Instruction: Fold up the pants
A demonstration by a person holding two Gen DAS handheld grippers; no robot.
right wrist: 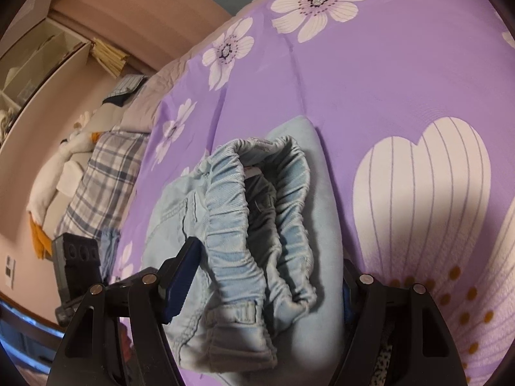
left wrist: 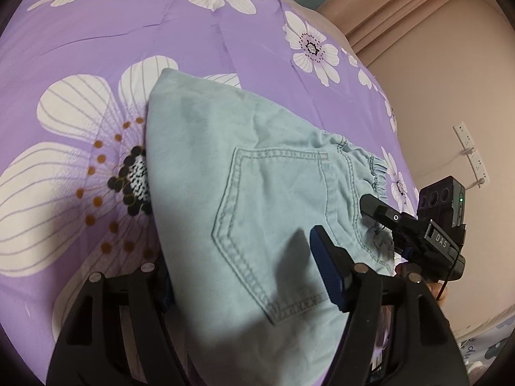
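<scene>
Landmark: the folded light-blue pants [left wrist: 257, 199] lie on a purple bedspread [left wrist: 96, 48] printed with big white flowers
Left of the pants, left wrist view: a large white flower with a black centre and brown dots [left wrist: 96, 173], partly under the cloth edge
Left gripper [left wrist: 244, 276]: jaws stand wide, one on each side of the near part of the pants, the blue pad [left wrist: 328, 273] over the back pocket [left wrist: 273, 225]; whether the pads press the cloth I cannot tell
Right of the pants, left wrist view: the right gripper [left wrist: 386, 222] reaches over the gathered waistband [left wrist: 373, 167]; beyond it a beige wall with white sockets [left wrist: 473, 157]
Left of the pants, right wrist view: a plaid pillow [right wrist: 106, 180], a white plush toy with orange parts [right wrist: 61, 167], a shelf unit [right wrist: 38, 61] against the beige wall
Right gripper, own view [right wrist: 267, 289]: jaws wide, astride the open elastic waistband [right wrist: 267, 212], not seen clamping it
Right of the pants, right wrist view: bare purple spread with one large white petal [right wrist: 421, 186]
Behind the pants: the spread's far edge and pale curtains [left wrist: 396, 6]
</scene>
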